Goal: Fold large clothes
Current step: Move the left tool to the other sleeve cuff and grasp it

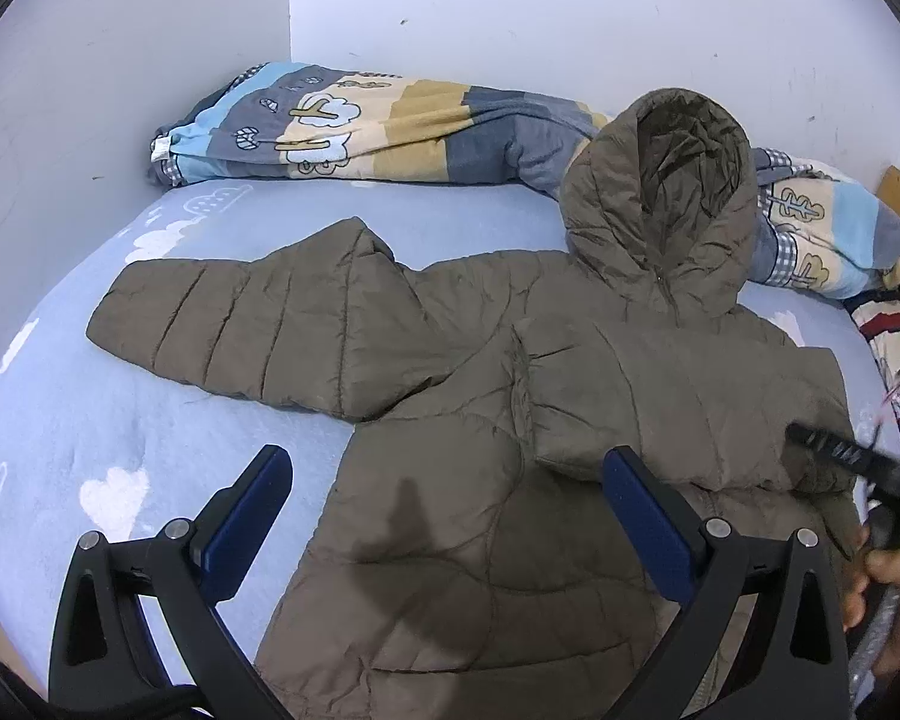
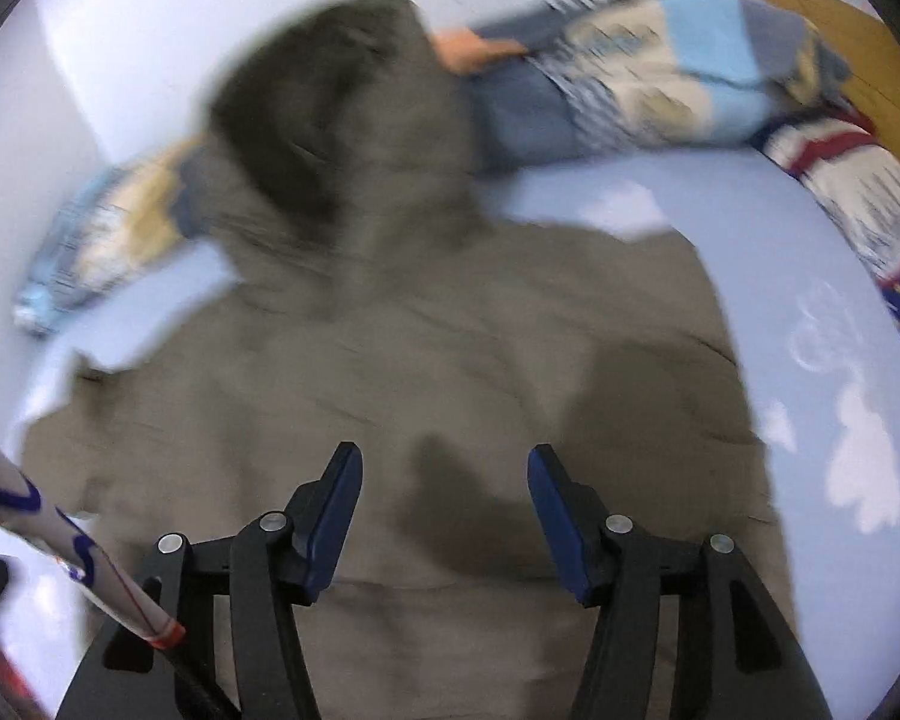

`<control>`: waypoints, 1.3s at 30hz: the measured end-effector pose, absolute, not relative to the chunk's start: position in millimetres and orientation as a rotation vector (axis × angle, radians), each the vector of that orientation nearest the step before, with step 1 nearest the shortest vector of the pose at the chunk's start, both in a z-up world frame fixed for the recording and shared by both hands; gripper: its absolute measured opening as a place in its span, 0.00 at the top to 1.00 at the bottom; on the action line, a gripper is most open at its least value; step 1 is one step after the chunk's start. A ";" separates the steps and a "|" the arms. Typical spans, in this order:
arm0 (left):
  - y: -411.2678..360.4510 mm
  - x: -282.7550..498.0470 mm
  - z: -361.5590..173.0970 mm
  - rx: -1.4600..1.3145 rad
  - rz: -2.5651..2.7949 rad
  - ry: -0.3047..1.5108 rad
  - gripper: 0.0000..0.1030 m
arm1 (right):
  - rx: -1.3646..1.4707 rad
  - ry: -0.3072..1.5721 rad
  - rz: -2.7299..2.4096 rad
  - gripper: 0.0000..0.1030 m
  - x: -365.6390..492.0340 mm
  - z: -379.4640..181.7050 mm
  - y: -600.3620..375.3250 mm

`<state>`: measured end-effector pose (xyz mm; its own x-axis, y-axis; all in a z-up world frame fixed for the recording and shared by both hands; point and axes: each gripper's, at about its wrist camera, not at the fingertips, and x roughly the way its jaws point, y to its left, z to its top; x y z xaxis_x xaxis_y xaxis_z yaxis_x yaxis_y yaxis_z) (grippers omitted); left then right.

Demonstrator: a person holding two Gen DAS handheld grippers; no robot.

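An olive-brown puffer jacket [image 1: 480,450] lies flat on the light blue bed sheet [image 1: 60,420]. Its hood [image 1: 660,192] rests against the rolled quilt. Its left sleeve [image 1: 240,324] stretches out to the left; the right sleeve [image 1: 660,408] is folded across the chest. My left gripper [image 1: 447,474] is open and empty, hovering over the jacket's lower body. My right gripper [image 2: 444,474] is open and empty above the jacket [image 2: 450,360]; that view is blurred by motion. The right gripper also shows at the left wrist view's right edge [image 1: 852,462].
A rolled patterned quilt [image 1: 360,126] lies along the white wall at the head of the bed. Another patterned blanket [image 2: 858,204] lies at the right. A wooden board [image 2: 840,42] stands in the far right corner. A white printed strip [image 2: 60,558] crosses the lower left.
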<state>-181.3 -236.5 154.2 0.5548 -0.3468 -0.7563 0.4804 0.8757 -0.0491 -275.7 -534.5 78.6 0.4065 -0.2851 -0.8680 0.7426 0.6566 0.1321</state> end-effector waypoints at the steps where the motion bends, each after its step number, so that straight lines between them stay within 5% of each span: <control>1: -238.2 -181.2 153.0 0.173 -0.493 0.857 0.00 | 0.576 0.968 -0.684 0.40 -275.1 66.6 -537.3; 15: -226.8 -174.8 153.3 0.156 -0.489 0.872 0.00 | 0.515 0.938 -0.489 0.32 -326.0 110.7 -442.8; 22: -193.8 -152.1 154.4 0.159 -0.425 0.862 0.00 | 0.500 1.042 -0.457 0.30 -359.0 69.9 -395.4; 39: 45.8 25.8 114.1 -0.294 -0.085 0.972 0.06 | 0.478 1.059 -0.416 0.30 -355.8 65.4 -392.5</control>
